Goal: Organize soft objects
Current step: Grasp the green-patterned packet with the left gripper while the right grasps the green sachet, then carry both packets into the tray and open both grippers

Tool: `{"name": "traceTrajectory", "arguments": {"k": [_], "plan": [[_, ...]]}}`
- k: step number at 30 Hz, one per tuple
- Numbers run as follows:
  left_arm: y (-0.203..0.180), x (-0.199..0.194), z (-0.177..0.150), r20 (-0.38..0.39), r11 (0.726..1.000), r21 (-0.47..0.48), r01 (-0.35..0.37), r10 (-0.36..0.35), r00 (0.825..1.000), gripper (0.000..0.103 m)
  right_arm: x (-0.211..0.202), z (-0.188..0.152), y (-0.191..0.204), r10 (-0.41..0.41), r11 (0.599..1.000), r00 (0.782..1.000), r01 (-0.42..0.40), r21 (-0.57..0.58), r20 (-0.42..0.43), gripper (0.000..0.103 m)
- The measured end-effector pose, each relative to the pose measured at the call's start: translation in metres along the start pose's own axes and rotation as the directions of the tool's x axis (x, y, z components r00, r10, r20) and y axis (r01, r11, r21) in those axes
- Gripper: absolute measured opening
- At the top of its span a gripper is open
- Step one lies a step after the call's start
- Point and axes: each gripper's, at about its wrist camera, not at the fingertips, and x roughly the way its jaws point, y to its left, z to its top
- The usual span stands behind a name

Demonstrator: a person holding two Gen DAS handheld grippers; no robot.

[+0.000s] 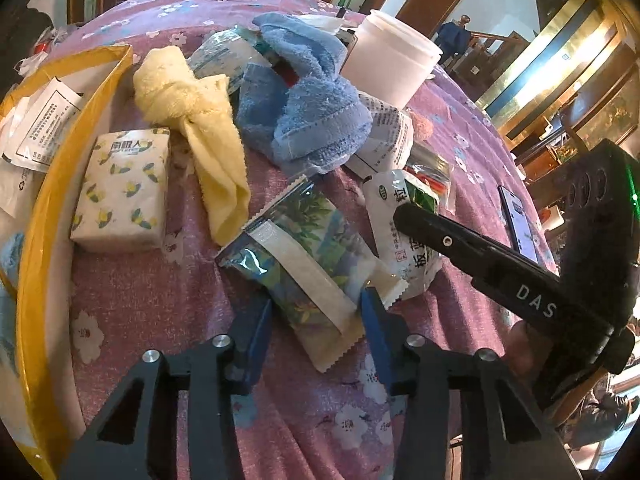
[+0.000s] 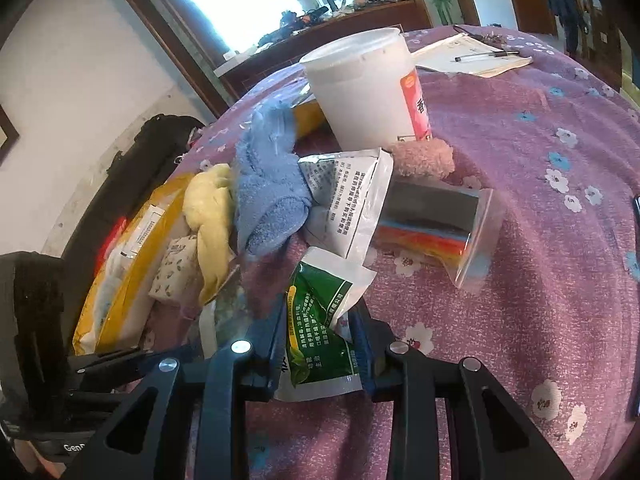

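Left wrist view: the left gripper (image 1: 316,320) straddles the near end of a clear snack packet (image 1: 304,256) printed with green leaves, its blue pads pressed against both sides, so it pinches the packet, probably to lift it off the purple flowered tablecloth (image 1: 160,288). To the left, a tissue pack (image 1: 122,188) with yellow flowers carries Chinese characters I read only partly. It lies just beside the yellow bag (image 1: 36,240), which likely serves as the collecting place. Farther off, a knotted yellow towel (image 1: 196,120) and a blue towel (image 1: 308,108) lie heaped together, touching, with a white tub (image 1: 390,64) behind them.

In the right wrist view, the right gripper (image 2: 316,344) clamps a green-and-white medicine sachet (image 2: 320,336) between its blue pads; the sachet crumples under the squeeze. Its Chinese print is too small to read with certainty. The tub's red label (image 2: 416,104) shows one large character. A printed white pouch (image 2: 352,204) and a clear bag of coloured strips (image 2: 436,224) lie beyond. The opposite gripper's arm reads "DAS".
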Motion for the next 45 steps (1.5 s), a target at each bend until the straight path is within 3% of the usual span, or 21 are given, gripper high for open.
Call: {"name": "traceTrajectory", "arguments": {"k": [7, 10, 14, 20, 26, 31, 37, 42, 44, 45], "plan": [[0.003, -0.028, -0.003, 0.052, 1.0, 0.015, 0.013, -0.014, 0.999, 0.039, -0.018, -0.003, 0.001, 0.056, 0.998, 0.996, -0.056, 0.004, 0.069, 0.033], [0.011, -0.05, -0.006, 0.09, 0.997, 0.021, 0.076, -0.077, 0.993, 0.039, -0.029, -0.003, 0.013, 0.107, 0.994, 0.989, -0.107, -0.011, 0.103, 0.033], [0.024, -0.071, -0.012, 0.104, 0.982, 0.016, 0.189, -0.19, 0.976, 0.039, -0.034, 0.0, 0.03, 0.113, 0.993, 0.986, -0.111, -0.026, 0.12, 0.033], [0.043, -0.117, -0.016, 0.213, 0.992, 0.026, 0.126, -0.129, 0.968, 0.039, -0.026, 0.002, 0.065, 0.208, 0.978, 0.975, -0.205, -0.04, 0.083, 0.033], [0.102, -0.159, -0.019, 0.296, 0.997, -0.073, -0.015, 0.036, 0.955, 0.039, 0.006, 0.006, 0.133, 0.331, 0.935, 0.943, -0.334, -0.117, -0.043, 0.033], [0.152, -0.176, -0.026, 0.3, 0.978, -0.172, -0.119, 0.167, 0.939, 0.039, 0.03, 0.009, 0.186, 0.357, 0.908, 0.928, -0.372, -0.194, -0.109, 0.033], [0.189, -0.176, -0.043, 0.242, 0.956, -0.232, -0.177, 0.233, 0.942, 0.039, 0.067, 0.003, 0.223, 0.327, 0.905, 0.928, -0.362, -0.224, -0.179, 0.033], [0.206, -0.165, -0.055, 0.195, 0.945, -0.28, -0.167, 0.226, 0.954, 0.04, 0.088, 0.005, 0.228, 0.269, 0.924, 0.948, -0.304, -0.232, -0.168, 0.036], [0.208, -0.165, -0.058, 0.22, 0.948, -0.29, -0.131, 0.199, 0.955, 0.044, 0.097, 0.003, 0.227, 0.264, 0.929, 0.945, -0.303, -0.213, -0.194, 0.036], [0.206, -0.166, -0.059, 0.236, 0.953, -0.28, -0.119, 0.189, 0.953, 0.055, 0.099, 0.001, 0.226, 0.261, 0.932, 0.945, -0.3, -0.205, -0.199, 0.037]]}}
